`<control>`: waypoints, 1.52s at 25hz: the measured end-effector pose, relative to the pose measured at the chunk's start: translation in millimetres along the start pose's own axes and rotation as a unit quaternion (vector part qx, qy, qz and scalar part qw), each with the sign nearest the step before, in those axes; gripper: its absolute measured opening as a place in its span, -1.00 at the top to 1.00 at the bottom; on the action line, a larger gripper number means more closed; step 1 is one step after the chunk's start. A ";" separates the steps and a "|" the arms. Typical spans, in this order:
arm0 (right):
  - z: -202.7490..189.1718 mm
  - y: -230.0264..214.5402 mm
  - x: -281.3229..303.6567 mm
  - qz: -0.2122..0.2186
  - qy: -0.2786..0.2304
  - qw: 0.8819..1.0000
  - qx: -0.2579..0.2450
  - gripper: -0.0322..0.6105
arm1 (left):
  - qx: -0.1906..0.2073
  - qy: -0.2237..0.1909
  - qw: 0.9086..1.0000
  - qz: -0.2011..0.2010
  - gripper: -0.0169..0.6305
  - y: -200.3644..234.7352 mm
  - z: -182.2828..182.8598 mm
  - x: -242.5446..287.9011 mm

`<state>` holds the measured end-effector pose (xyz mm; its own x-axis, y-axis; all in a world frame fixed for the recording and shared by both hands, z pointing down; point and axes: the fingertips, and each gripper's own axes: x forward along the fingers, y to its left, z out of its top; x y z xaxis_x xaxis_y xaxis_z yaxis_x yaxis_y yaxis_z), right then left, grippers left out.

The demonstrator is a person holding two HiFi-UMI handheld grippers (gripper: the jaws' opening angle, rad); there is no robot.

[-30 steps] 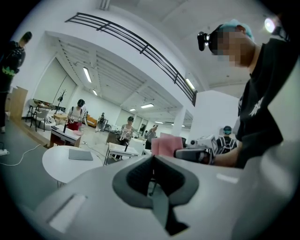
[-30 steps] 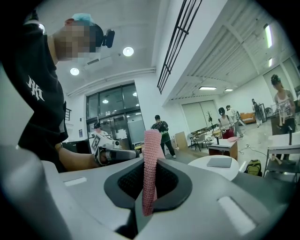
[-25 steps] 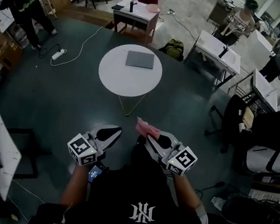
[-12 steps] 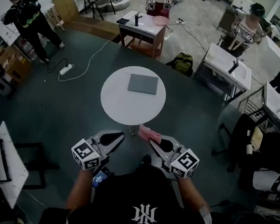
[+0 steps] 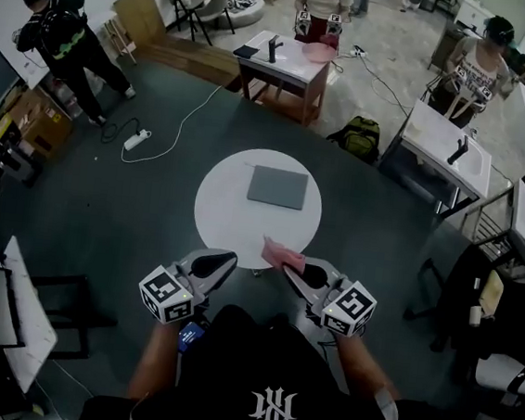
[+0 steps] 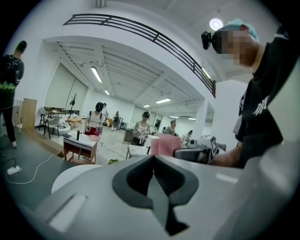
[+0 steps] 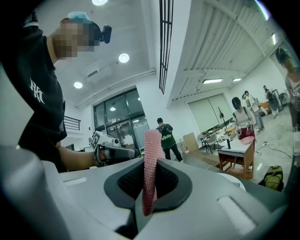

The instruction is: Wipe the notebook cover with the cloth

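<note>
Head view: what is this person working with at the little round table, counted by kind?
Round white table: 1
Grey notebook: 1
Pink cloth: 1
Grippers: 2, the left gripper and the right gripper, which holds the pink cloth
Total: 5

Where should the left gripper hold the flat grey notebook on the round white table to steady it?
Probably the left edge, approached low from the left: the grey notebook lies flat, so only a thin edge can be pinched, leaving the cover free for the pink cloth in the right gripper. The left gripper, shut, must open first.
</note>
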<state>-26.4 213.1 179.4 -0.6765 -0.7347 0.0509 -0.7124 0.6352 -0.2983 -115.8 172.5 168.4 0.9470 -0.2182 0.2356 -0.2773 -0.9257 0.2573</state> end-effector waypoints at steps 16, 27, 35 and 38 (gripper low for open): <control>41.1 -105.6 142.3 -0.077 0.023 0.997 0.007 0.86 | -0.035 -0.001 0.998 -0.054 0.94 198.9 46.2 41.7; 50.7 -177.3 208.8 -0.165 0.030 0.985 0.023 0.86 | -0.067 0.045 0.988 -0.132 0.93 299.4 37.1 93.5; 17.4 -240.0 208.1 -0.177 0.040 0.981 0.065 0.86 | -0.103 0.115 0.982 -0.108 0.82 337.5 -30.8 142.6; 0.9 -267.5 196.6 -0.175 0.045 0.979 0.092 0.86 | -0.124 0.150 0.978 -0.069 0.81 345.6 -58.4 153.6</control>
<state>31.4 -101.5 268.4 -0.4165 -0.8707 0.2615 -0.8634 0.2887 -0.4139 -75.7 -162.9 348.2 0.8984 0.0392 0.4375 -0.2155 -0.8286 0.5167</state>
